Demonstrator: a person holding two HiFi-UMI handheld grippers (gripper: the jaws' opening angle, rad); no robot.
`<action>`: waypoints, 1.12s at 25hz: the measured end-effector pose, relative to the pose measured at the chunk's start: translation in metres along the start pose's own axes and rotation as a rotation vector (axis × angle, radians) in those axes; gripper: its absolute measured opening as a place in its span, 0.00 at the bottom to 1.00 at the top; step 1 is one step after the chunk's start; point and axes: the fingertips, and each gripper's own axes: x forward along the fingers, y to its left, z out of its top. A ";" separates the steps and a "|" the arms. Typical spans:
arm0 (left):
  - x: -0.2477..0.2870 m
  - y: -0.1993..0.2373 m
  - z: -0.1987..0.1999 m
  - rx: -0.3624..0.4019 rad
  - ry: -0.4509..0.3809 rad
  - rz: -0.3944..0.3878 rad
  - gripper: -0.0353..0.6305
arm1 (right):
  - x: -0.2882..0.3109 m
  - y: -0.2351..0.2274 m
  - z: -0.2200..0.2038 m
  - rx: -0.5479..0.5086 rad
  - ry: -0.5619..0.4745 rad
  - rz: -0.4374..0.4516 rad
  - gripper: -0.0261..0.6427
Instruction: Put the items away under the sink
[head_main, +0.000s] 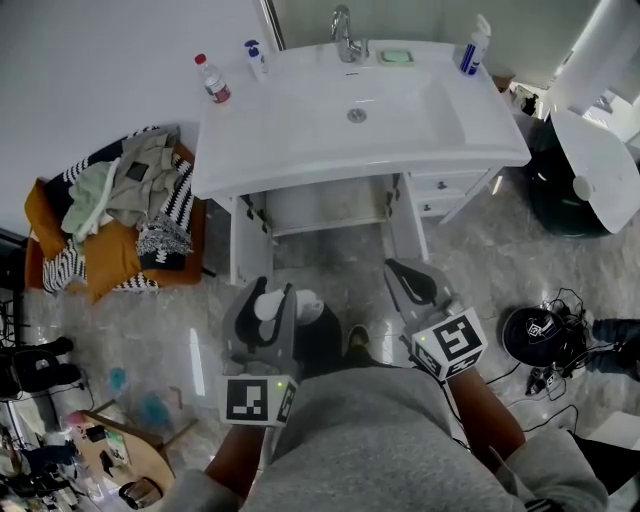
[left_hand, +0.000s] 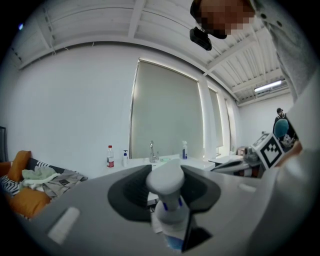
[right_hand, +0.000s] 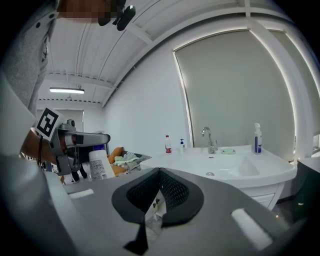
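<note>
— Jaws first: what am I holding?

— Your left gripper (head_main: 272, 305) has its jaws clamped on a white bottle (left_hand: 169, 210) with a blue label. It is upright in front of you and well short of the cabinet. Your right gripper (head_main: 410, 278) has its jaws pressed together with nothing between them.

— How far along am I?

— Early, I'd judge. The cabinet under the sink (head_main: 325, 205) stands open, and I can make out nothing stored in it. Four things sit on the worktop (head_main: 300, 135): a red-labelled water bottle (head_main: 212, 80) and a small pump bottle (head_main: 256, 60) at the back left, a green soap (head_main: 396, 57) by the tap, and a spray bottle (head_main: 474, 46) at the back right. Your bottle goes in first, then those.
</note>
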 end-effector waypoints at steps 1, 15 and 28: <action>-0.001 0.001 0.000 -0.001 -0.001 0.003 0.28 | 0.001 0.002 0.000 -0.002 0.000 0.004 0.04; -0.002 0.007 0.001 -0.008 -0.007 0.012 0.28 | 0.004 0.005 0.001 0.018 -0.004 -0.001 0.04; 0.017 0.023 -0.010 -0.015 0.019 0.008 0.28 | 0.028 0.000 -0.003 0.025 0.017 0.002 0.04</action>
